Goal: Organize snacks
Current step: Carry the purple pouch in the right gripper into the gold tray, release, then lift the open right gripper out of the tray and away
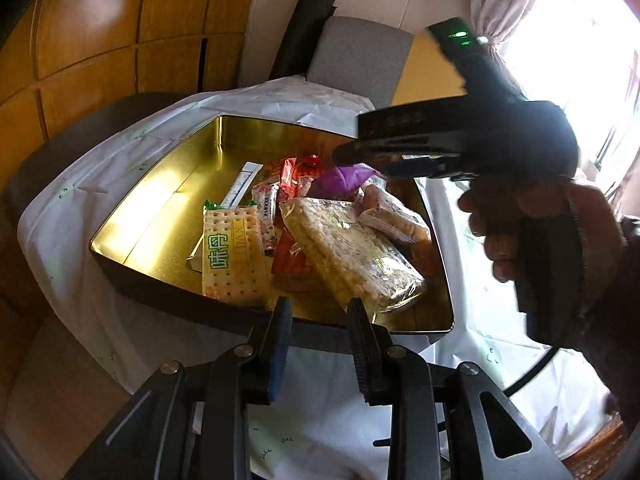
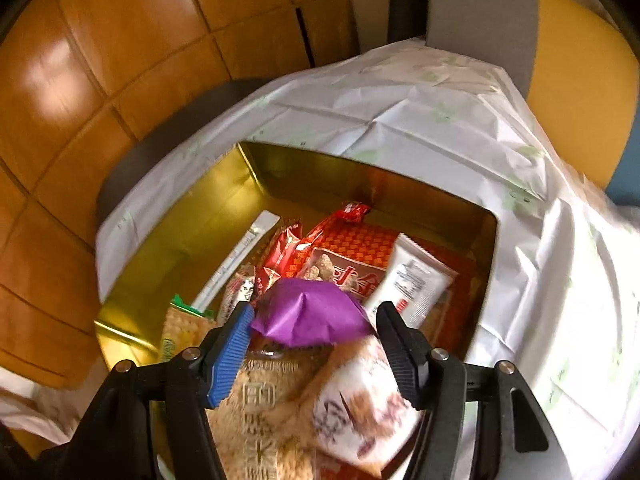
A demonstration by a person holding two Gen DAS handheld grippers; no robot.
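A gold-lined tin box [image 1: 152,204] [image 2: 208,208] on the white-clothed table holds several snacks: a green-lettered cracker pack [image 1: 234,254], a large clear cracker pack [image 1: 352,248], red packets [image 2: 340,248], a white stick [image 2: 244,248]. My right gripper [image 2: 314,312] [image 1: 360,156] hovers above the box, jaws wide apart, with a purple packet [image 2: 310,310] [image 1: 340,179] lying between them, touching only the blue finger. My left gripper [image 1: 318,312] is open and empty at the box's near rim.
A grey and yellow chair [image 1: 360,52] stands behind the table. Wooden wall panels [image 1: 100,40] lie to the left and a bright window with curtain [image 1: 580,40] to the right. A wicker basket [image 1: 600,448] shows at lower right.
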